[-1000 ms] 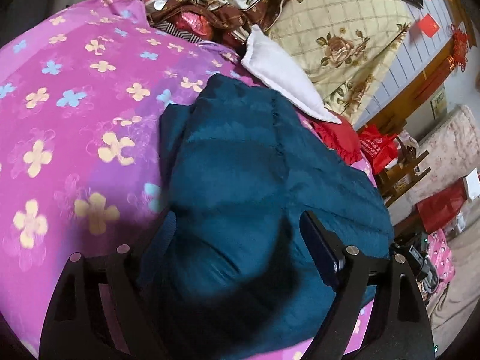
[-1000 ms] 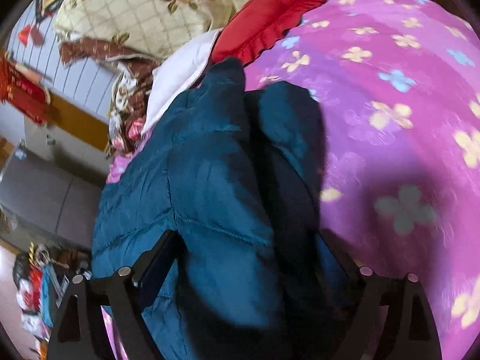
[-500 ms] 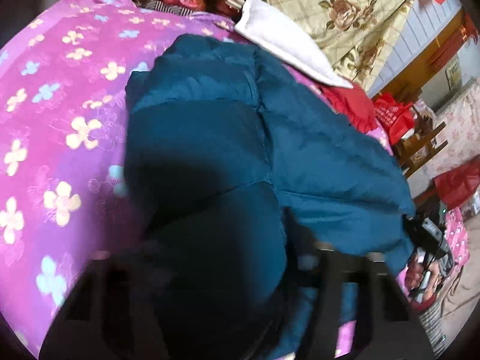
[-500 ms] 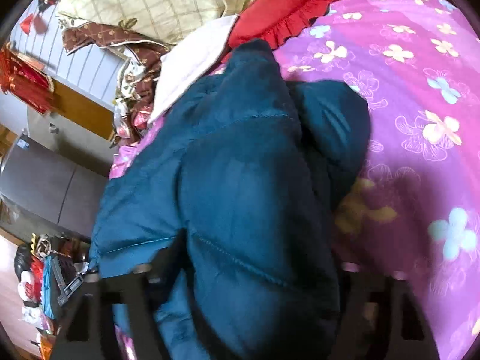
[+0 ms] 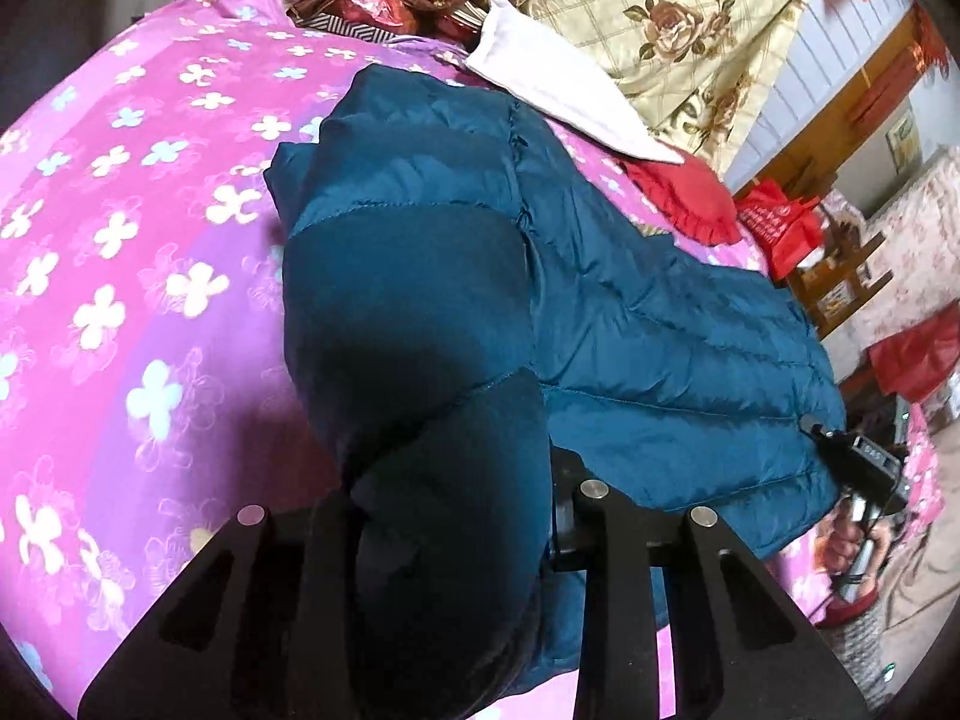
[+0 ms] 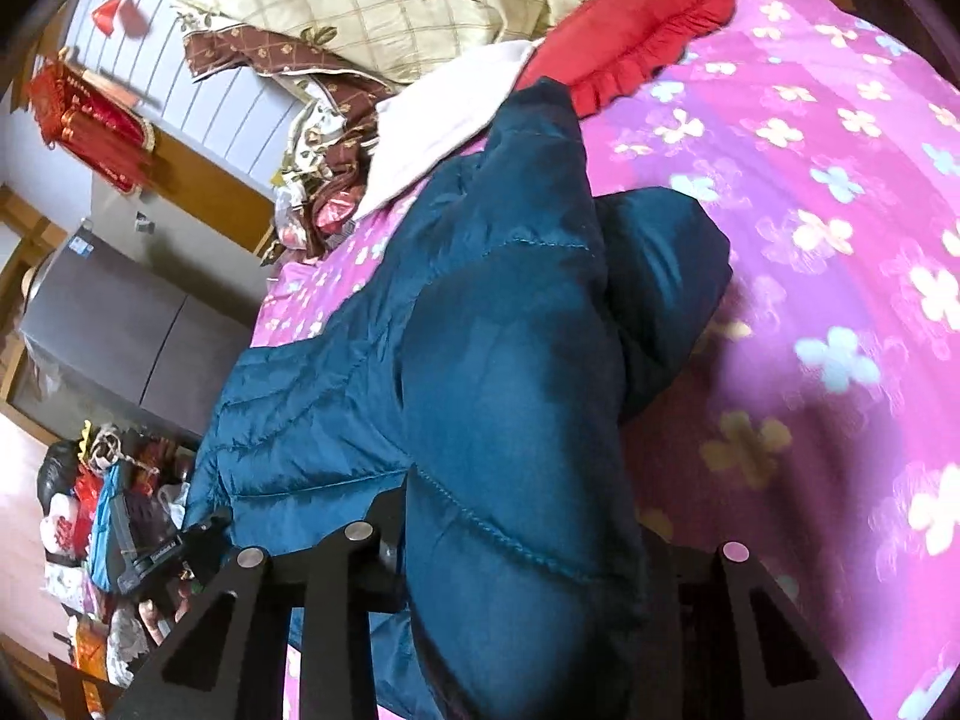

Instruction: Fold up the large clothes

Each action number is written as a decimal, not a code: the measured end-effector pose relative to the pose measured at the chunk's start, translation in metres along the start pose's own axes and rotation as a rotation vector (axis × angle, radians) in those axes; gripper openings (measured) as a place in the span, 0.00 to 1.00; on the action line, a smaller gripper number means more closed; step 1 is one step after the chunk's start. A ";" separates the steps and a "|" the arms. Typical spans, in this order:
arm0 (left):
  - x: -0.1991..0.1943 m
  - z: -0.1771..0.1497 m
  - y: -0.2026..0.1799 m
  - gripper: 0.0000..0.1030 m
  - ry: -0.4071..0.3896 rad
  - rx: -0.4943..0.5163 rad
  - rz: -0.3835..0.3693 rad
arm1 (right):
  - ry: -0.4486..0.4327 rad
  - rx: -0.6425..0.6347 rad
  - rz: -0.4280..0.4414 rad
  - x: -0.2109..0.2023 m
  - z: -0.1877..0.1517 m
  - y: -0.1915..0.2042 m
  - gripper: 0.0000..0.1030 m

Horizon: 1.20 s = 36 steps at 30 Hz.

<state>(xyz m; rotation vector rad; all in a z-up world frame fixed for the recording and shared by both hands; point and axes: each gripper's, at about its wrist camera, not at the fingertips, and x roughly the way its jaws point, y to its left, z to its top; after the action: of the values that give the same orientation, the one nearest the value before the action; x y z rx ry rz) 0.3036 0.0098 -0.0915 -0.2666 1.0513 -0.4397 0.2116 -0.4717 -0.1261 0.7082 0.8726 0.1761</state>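
I am looking down both tools at a teal quilted puffer jacket (image 5: pixel 630 324) that is lying spread across a bed covered in a pink and purple sheet printed with pale flowers (image 5: pixel 120 252).

My left gripper (image 5: pixel 450 546) is closing on a thick fold of the jacket. The padded cloth is bulging up between its two black fingers (image 5: pixel 606 546) and filling the whole gap, so I am reading it as gripping the jacket. The bunched part is rising straight out of the jaws toward the middle of the left wrist view, while the rest of the jacket is fanning out to the right and lying flat on the sheet.

My right gripper (image 6: pixel 516 552) is closing too, with another fat fold of the same jacket packed between its fingers (image 6: pixel 354 546) and hiding the inner faces. In the right wrist view the held fold is running up the centre, the flat body of the jacket is trailing off to the left, and a darker rounded lobe of it is resting on the sheet just to the right.

Each tool is showing in the other's view at the jacket's far edge, with a hand (image 5: pixel 852 546) wrapped round the handle.

Beyond the jacket, a white cloth (image 5: pixel 558 90), a red frilled cushion (image 6: pixel 630 36) and a cream rose-patterned quilt (image 5: pixel 678 24) are lying at the head of the bed.
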 end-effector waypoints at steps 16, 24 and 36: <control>-0.053 -0.009 0.048 0.50 -0.082 -0.200 -0.078 | -0.253 0.067 -0.240 -0.079 -0.023 0.000 0.66; -0.027 -0.029 0.009 0.51 -0.082 0.009 0.177 | -0.201 -0.228 -0.355 -0.041 -0.078 0.051 0.66; -0.055 -0.060 -0.016 0.52 -0.204 0.064 0.360 | -0.206 -0.241 -0.406 -0.056 -0.110 0.056 0.66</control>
<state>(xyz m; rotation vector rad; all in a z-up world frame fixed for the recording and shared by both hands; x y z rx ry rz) 0.2238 0.0209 -0.0712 -0.0602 0.8606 -0.1179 0.1000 -0.3979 -0.1028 0.3076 0.7637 -0.1510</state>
